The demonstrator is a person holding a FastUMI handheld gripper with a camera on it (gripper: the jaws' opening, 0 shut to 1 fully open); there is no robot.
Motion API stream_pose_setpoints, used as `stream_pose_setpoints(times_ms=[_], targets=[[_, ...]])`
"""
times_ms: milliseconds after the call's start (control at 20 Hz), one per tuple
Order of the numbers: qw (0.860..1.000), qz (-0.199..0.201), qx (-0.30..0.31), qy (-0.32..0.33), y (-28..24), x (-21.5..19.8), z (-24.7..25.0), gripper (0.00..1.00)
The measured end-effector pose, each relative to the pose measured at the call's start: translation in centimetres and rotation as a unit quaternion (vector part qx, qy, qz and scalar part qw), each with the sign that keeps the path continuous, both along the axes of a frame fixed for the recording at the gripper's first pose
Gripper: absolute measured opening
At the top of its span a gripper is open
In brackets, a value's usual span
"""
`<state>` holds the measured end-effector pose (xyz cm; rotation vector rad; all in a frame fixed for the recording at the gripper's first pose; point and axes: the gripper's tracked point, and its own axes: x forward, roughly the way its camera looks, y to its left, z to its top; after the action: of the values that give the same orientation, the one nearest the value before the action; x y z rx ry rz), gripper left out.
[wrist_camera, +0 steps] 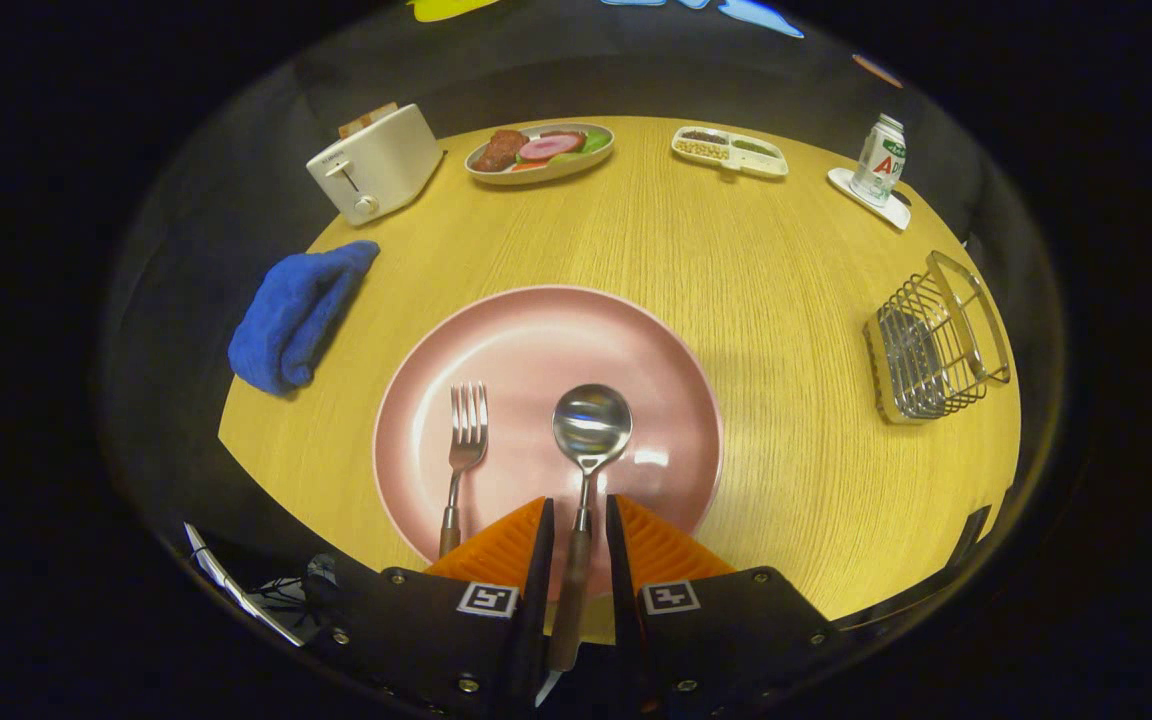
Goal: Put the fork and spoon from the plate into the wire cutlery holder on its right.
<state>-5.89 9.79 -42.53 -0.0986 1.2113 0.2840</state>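
A pink plate (536,310) lies on the round wooden table just ahead of the fingers. On it are a metal fork (466,440) and, to the fork's right, a metal spoon (591,425), both with brown handles pointing back toward me. My gripper (579,505) is open, low over the plate's near rim. The spoon's handle runs between the two fingers, with a narrow gap showing on each side. The fork lies just left of the left finger (506,545). The wire cutlery holder (936,350) stands on the table well to the plate's right.
A blue cloth (296,310) lies left of the plate. Beyond it stands a white toaster (376,165). At the table's far side are a dish of food (539,152), a divided snack tray (729,150) and a small bottle (879,160) on a white coaster.
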Motion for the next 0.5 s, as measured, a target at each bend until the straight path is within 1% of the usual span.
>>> stream_pose_setpoints(times_ms=[300, 350, 400, 500], targets=[[1.000, 0.006, 0.002, 0.029, 0.3, -0.7, -1.2, 0.31], [1.000, -0.007, 0.006, 0.020, 0.1, 0.0, -1.3, 0.19], [1.000, -0.005, -0.001, 0.025, 0.2, 0.1, -2.1, 0.07], [1.000, -0.006, 0.001, 0.022, 0.0, -0.2, -0.9, 0.07]])
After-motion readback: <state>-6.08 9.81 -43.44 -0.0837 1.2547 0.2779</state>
